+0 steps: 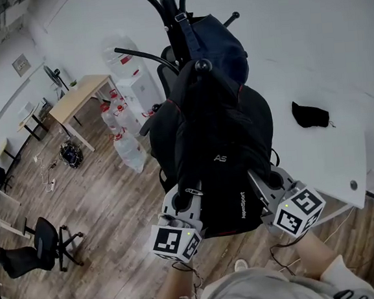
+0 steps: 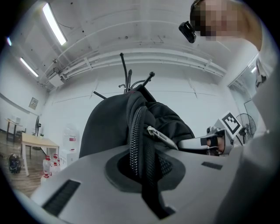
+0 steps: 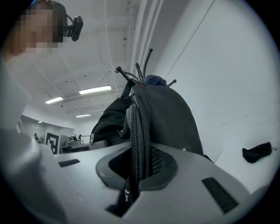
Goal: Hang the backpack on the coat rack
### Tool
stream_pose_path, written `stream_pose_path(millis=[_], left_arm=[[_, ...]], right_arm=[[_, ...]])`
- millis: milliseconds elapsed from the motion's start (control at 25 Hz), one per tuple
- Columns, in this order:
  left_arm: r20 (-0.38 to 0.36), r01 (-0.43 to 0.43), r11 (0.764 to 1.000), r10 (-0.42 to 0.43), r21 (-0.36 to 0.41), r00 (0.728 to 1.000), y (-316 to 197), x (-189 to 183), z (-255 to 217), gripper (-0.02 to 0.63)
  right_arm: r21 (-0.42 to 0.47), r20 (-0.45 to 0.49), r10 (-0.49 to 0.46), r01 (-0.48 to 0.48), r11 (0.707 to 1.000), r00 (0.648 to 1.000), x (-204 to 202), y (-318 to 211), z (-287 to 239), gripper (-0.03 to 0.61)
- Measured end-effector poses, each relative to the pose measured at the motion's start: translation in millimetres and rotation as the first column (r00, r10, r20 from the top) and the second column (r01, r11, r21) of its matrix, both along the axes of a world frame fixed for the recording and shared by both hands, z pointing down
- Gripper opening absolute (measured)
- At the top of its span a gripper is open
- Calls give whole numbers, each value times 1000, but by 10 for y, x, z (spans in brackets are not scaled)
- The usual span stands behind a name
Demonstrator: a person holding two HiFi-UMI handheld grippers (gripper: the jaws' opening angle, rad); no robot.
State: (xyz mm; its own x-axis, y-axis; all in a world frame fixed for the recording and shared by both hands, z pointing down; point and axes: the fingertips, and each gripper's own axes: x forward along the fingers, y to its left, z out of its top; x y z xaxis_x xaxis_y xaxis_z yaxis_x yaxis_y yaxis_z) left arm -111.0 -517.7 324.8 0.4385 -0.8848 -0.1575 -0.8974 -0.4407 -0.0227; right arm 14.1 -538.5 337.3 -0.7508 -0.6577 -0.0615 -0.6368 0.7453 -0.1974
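A black backpack [image 1: 216, 143] hangs against the black coat rack [image 1: 168, 10], its top at a hook knob [image 1: 202, 65]; whether its loop is over the hook I cannot tell. A dark blue bag [image 1: 220, 45] hangs higher on the same rack. My left gripper [image 1: 190, 197] is shut on the backpack's lower left edge, with the zipper and strap [image 2: 142, 144] pinched between its jaws. My right gripper [image 1: 263, 183] is shut on the lower right edge, where zipper and webbing [image 3: 136, 140] run through the jaws. The rack's prongs [image 3: 135, 72] rise above the backpack.
A white table [image 1: 330, 146] with a black cloth item [image 1: 310, 115] stands at the right. Water bottles [image 1: 124, 135] and a white dispenser [image 1: 139, 88] stand left of the rack. A wooden desk [image 1: 78, 96] and a black office chair [image 1: 39, 246] are farther left on the wood floor.
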Motion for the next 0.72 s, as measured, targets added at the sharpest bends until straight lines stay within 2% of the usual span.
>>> stream_pose_path(millis=[400,480,560,600,720], left_arm=[[80,27,999,-29,22,996,-84,15,161,23],[117,36,999,-40,33,992,-55,32,173,63],[137,33,998,-39,46,990,5,54,189,169],[137,33,998,-40,50,990,39,49,191,179],[121,42,997,-49,62,991,140,-23,198,186]], right_arm=[[105,10,27,-28,994,1000,-37,25,111,23],[117,11,25,-27,993,1000,-37,56,111,26],[122,5,21,-22,992,1000,-34,105,117,64],[122,4,19,-19,992,1000,-30,130,124,103],[121,7,34,-35,992,999,13,189,148,146]])
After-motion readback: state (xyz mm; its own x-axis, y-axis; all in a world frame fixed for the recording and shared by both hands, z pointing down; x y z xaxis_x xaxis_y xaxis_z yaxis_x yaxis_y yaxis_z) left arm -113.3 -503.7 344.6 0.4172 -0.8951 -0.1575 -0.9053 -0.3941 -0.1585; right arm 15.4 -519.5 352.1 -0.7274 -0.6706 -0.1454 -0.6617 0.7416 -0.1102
